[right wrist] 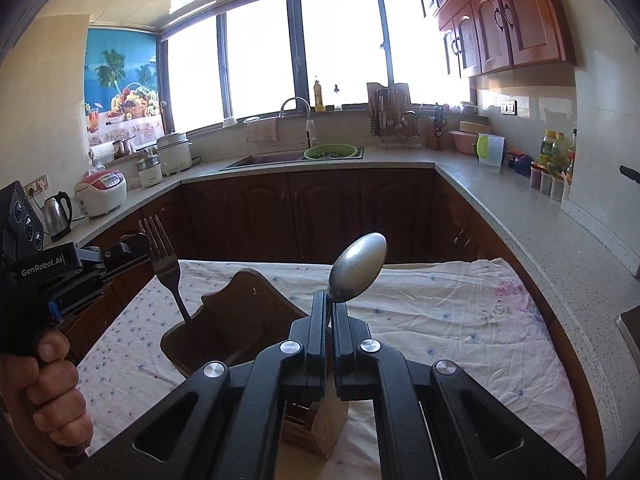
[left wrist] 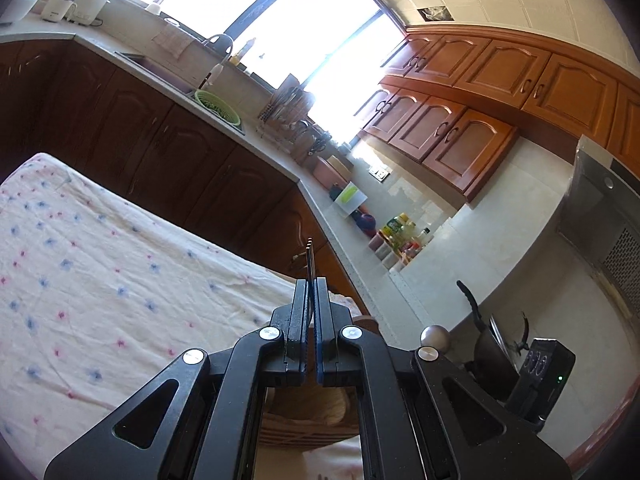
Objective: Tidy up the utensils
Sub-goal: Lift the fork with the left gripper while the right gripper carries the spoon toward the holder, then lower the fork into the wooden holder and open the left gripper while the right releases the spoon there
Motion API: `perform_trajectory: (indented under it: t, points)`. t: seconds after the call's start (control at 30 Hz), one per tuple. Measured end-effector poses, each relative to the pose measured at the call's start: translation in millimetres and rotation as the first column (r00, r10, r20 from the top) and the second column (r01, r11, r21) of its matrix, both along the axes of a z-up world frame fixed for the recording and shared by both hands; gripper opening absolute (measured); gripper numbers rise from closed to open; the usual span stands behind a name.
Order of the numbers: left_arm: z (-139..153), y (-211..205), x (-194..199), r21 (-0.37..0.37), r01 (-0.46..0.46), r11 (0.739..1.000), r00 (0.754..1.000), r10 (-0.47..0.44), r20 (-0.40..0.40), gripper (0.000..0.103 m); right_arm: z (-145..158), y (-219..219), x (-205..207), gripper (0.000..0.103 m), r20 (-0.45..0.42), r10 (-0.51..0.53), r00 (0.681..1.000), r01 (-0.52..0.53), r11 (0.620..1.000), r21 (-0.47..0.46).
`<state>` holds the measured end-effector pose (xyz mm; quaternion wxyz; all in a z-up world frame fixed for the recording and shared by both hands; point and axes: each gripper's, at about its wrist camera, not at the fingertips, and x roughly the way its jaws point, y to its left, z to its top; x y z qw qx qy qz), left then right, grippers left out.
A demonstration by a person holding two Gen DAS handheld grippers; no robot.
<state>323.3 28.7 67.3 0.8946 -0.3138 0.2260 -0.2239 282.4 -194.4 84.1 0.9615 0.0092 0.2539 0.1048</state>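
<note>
Fork point(right wrist: 166, 258) clamped in left gripper point(right wrist: 146, 254), handle inside wooden holder point(right wrist: 240, 312); right gripper point(right wrist: 331, 308) clamps spoon point(right wrist: 358, 268). Lower both vertically.

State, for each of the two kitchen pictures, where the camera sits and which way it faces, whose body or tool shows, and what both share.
Left wrist: sits on the left hand-held gripper, tilted up toward the window and wall cabinets; its jaws pinch the fork, seen edge-on.
Right wrist: sits on the right hand-held gripper, facing the sink; it holds a spoon; the person's left hand shows.
Shared: fork, floral cloth, wooden holder, green colander.
</note>
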Motion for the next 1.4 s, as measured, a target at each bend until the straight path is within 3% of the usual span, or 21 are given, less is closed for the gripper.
perform_trajectory:
  t: [0.23, 0.73, 0.87, 0.93, 1.0, 1.13, 1.2, 1.23, 1.27, 1.4]
  points:
    - [-14.7, -4.6, 1.8, 0.043, 0.005, 0.999, 0.999, -0.004, -0.040, 0.002, -23.0, -6.1, 9.9, 0.002, -0.061, -0.001, 0.998, 0.002, 1.000, 0.016]
    - [-12.8, -14.8, 8.9, 0.103, 0.001, 0.995, 0.997, 0.007, -0.078, 0.003, -23.5, -15.2, 14.3, 0.002, -0.100, -0.011, 0.995, 0.019, 0.996, 0.082]
    - [-8.9, -10.9, 6.2, 0.099, -0.015, 0.995, 0.995, 0.024, -0.095, 0.003, -19.3, -18.1, 11.4, 0.009, -0.100, -0.010, 0.995, 0.020, 0.994, 0.105]
    - [-6.6, -5.8, 2.0, 0.096, -0.022, 0.995, 0.995, 0.031, -0.097, 0.007, -14.9, -22.8, 7.9, 0.018, -0.091, -0.010, 0.996, 0.021, 0.992, 0.124]
    - [-4.6, 0.8, -4.6, 0.090, -0.035, 0.995, 0.994, 0.044, -0.100, 0.015, -10.3, -28.8, 1.5, 0.045, -0.078, -0.024, 0.997, 0.034, 0.990, 0.137]
    - [0.8, 13.0, -28.1, 0.089, -0.073, 0.993, 0.993, 0.080, -0.083, 0.041, -2.8, -40.0, -17.2, 0.059, -0.058, -0.036, 0.998, 0.046, 0.981, 0.189]
    - [1.8, 17.2, -43.6, 0.102, -0.093, 0.990, 0.991, 0.102, -0.085, 0.058, -0.6, -47.4, -28.4, 0.078, -0.045, -0.041, 0.998, 0.050, 0.975, 0.216]
    - [1.9, 19.4, -52.1, 0.108, -0.107, 0.988, 0.990, 0.117, -0.085, 0.070, -0.1, -50.2, -35.3, 0.082, -0.039, -0.046, 0.998, 0.054, 0.973, 0.226]
    - [1.5, 21.8, -61.7, 0.111, -0.120, 0.987, 0.988, 0.129, -0.080, 0.075, 0.1, -53.1, -42.9, 0.087, -0.033, -0.048, 0.998, 0.055, 0.971, 0.235]
    - [-1.5, 26.4, -98.7, 0.161, -0.138, 0.977, 0.985, 0.152, -0.076, 0.080, -3.7, -63.6, -74.4, 0.095, -0.033, -0.060, 0.998, 0.066, 0.964, 0.256]
